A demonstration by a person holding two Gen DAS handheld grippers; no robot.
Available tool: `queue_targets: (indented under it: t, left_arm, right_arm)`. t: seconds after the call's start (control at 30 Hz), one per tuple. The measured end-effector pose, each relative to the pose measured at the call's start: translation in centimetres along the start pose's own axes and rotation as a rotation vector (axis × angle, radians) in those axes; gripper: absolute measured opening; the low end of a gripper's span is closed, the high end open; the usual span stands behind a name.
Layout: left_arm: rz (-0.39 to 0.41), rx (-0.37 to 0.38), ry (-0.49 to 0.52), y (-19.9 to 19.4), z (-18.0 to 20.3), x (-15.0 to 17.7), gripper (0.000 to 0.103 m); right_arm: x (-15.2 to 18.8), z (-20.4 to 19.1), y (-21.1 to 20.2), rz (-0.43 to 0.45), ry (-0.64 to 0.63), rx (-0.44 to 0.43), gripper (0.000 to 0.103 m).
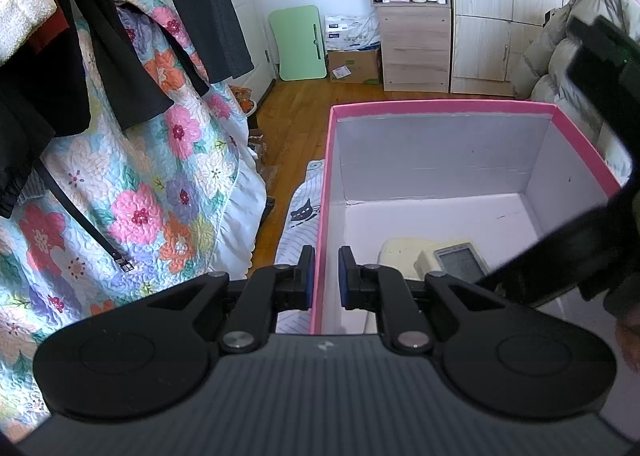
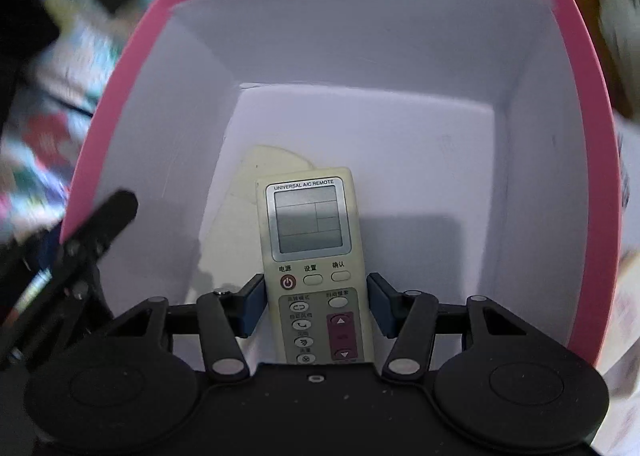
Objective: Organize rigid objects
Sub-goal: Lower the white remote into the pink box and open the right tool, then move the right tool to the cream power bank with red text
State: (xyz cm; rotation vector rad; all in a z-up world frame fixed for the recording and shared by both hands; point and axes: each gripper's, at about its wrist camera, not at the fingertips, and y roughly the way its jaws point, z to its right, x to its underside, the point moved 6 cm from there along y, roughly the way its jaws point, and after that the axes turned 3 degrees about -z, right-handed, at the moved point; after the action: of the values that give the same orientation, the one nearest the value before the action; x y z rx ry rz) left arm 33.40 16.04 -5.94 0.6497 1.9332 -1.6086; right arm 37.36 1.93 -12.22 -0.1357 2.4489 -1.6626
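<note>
My left claw (image 1: 323, 276) sits angled down, its pads nipped on the pink box's (image 1: 440, 106) left wall, steadying it beside the floral quilt (image 1: 140, 176) and the hanging dark clothes (image 1: 120, 36). My right claw (image 2: 316, 306) points steeply into the box, about half open and closed on the remote (image 2: 310, 232), which is low inside above a cream thing (image 2: 276, 164) on the floor of the box.
</note>
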Motion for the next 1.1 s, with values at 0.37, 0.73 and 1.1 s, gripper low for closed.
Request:
queue_targets:
  t: [0.37,0.73,1.1]
  left_arm:
    - [-0.002,-0.001,0.001,0.0,-0.1,0.0,0.011]
    - [-0.011,0.017,-0.02,0.3,-0.3,-0.1,0.011]
    - [-0.008,-0.014,0.008,0.3,0.0,0.0,0.011]
  right_arm:
    - [3.8,-0.7,-10.7,0.279,-0.22,-0.093,0.058]
    - [8.6,12.2,-17.7,0.538,-0.076,-0.064,0.059]
    - [8.2,14.9,-8.5,0.392,0.166,-0.192,0.06]
